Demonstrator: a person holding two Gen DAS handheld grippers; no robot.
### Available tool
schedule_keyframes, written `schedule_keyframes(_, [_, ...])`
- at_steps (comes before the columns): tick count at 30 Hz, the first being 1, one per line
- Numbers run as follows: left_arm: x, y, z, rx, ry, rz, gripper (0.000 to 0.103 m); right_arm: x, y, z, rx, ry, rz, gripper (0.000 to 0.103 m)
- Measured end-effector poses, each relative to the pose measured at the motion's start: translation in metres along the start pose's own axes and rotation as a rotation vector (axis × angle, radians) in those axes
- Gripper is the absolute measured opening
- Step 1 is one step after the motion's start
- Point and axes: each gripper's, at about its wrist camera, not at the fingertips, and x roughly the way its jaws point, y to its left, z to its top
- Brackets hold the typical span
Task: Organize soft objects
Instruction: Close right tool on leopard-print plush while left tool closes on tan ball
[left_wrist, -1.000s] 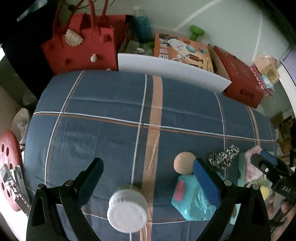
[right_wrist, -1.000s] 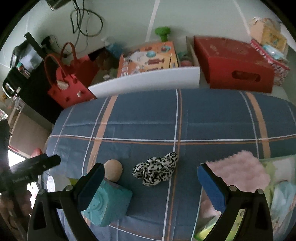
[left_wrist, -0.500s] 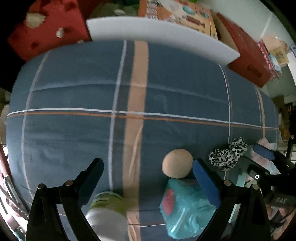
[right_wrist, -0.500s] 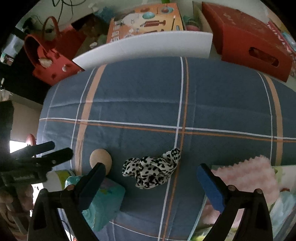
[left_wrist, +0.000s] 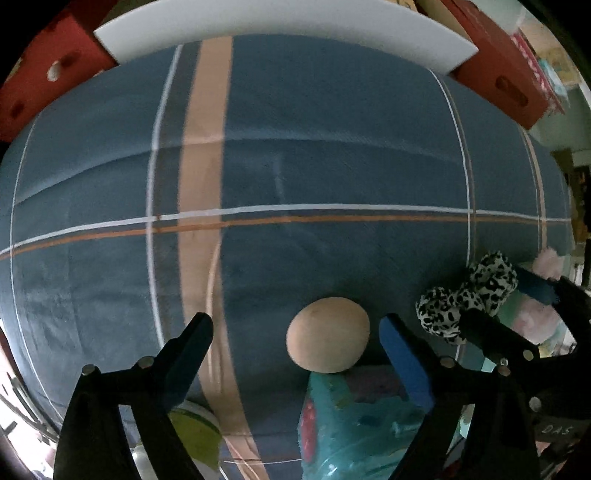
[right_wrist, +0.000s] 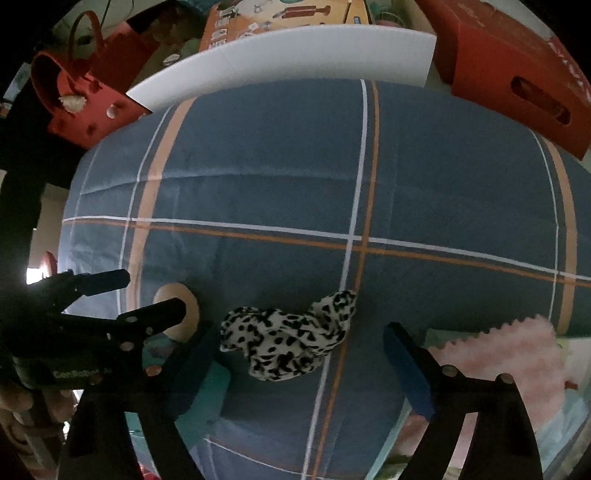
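Both grippers point steeply down over the blue plaid bedcover (left_wrist: 332, 155). Left gripper (left_wrist: 295, 332): jaws wide, just been closing, tan ball (left_wrist: 328, 339) between them, untouched, against a teal soft cube (left_wrist: 351, 424). Right gripper (right_wrist: 297, 345): jaws also just narrowing, still released, leopard-print scrunchie (right_wrist: 288, 343) lying between. Pink fuzzy cloth (right_wrist: 498, 350) just beside.

left gripper (right_wrist: 110, 295): "GenRobot" | right gripper (left_wrist: 517, 306): "DAS"
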Motion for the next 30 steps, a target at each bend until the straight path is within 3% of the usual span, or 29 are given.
schedule_keyframes(3, [0.006, -0.012, 0.005, 0.019, 0.02, 0.003, 0.087, 0.002, -0.004, 0.0, -0.003, -0.001, 0.0, 0.088])
schedule_keyframes(6, [0.013, -0.019, 0.009, 0.035, 0.044, 0.021, 0.072, 0.004, -0.007, 0.0, 0.002, 0.001, 0.016, 0.088])
schedule_keyframes(9, [0.015, -0.024, 0.013, 0.039, 0.046, 0.028, 0.069, 0.007, -0.005, 0.001, -0.019, 0.01, 0.012, 0.084])
schedule_keyframes(14, [0.012, -0.026, 0.018, 0.035, 0.039, 0.028, 0.045, 0.008, -0.003, 0.002, -0.029, 0.016, 0.032, 0.073])
schedule_keyframes(30, [-0.015, 0.026, 0.011, -0.069, -0.045, -0.044, 0.041, 0.004, 0.002, 0.002, -0.06, -0.034, 0.062, 0.042])
